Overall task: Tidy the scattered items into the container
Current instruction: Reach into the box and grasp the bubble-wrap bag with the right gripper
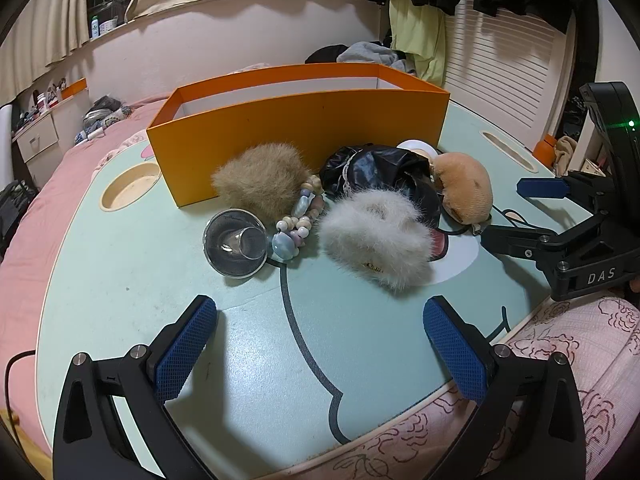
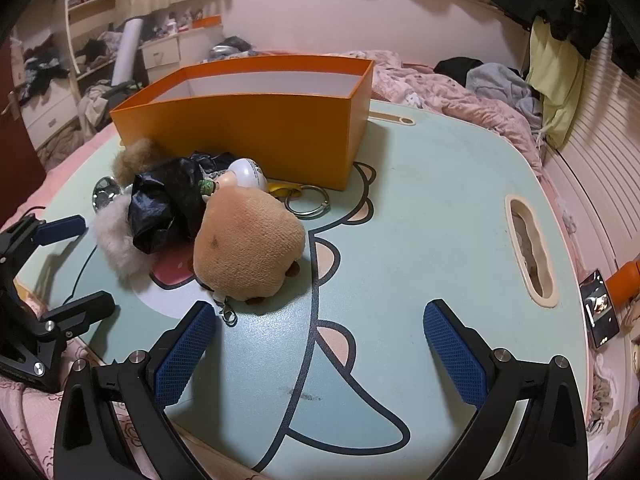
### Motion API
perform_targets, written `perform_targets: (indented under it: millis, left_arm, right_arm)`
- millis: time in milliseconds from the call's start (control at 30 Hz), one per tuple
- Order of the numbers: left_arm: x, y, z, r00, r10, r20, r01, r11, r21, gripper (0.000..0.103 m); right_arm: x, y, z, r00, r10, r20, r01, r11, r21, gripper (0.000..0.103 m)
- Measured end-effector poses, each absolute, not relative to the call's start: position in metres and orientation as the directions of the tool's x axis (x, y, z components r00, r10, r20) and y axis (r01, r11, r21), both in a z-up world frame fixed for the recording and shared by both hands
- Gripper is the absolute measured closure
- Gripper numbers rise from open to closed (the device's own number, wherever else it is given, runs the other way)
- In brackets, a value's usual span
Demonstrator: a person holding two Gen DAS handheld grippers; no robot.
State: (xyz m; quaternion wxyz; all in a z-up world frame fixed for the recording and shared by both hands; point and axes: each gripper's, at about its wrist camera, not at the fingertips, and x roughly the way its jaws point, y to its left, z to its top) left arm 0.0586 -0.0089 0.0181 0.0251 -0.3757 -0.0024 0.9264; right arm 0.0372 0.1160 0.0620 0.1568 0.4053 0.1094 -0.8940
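1 orange box (image 1: 304, 136); 2 fur clips (image 1: 260, 184), 1 plush (image 1: 466, 186) outside.

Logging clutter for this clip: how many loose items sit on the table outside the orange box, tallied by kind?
Furry hair claws: 2 (tan, white)
Plush keychain: 1
Beaded bracelet: 1
Glass cup: 1
Black crinkled bag: 1
White round-headed figure: 1
Yellow tag with key ring: 1
Total: 8
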Motion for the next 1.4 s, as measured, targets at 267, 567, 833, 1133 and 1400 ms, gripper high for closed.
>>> perform_targets:
  millis: [267,567,833,1133,1400]
  left_arm:
    - [0.058,-0.008,0.018,-0.717,0.047,-0.696,-0.042,-0.999,-0.024,0.0]
    - [0.058,-0.008,0.018,-0.717,0.045,-0.695,-0.04,-0.999,-0.024,0.0]
    - [0.058,-0.009,0.018,-0.718,0.044,-0.695,-0.038,-0.999,-0.024,0.0]
    - [0.059,-0.009,0.018,-0.719,0.042,-0.694,-0.035,-0.999,-0.025,0.0]
    - [0.056,-0.006,0.019,-0.721,0.042,-0.691,-0.035,-0.999,-0.025,0.0]
  right_arm:
    - [0.038,0.117,0.064,-0.627,-0.189,-0.756,0.363,-0.929,-0.068,0.0]
    - [0.039,0.119,0.065,-0.634,-0.19,-0.75,0.347,-0.936,-0.057,0.0]
    - [0.041,0.131,0.073,-0.652,-0.209,-0.729,0.308,-0.951,-0.002,0.012]
    - [0.021,0.142,0.132,-0.661,-0.286,-0.694,0.31,-0.946,0.095,0.038]
    - [-0.072,0.074,0.189,-0.539,-0.295,-0.789,0.42,-0.906,0.053,0.071]
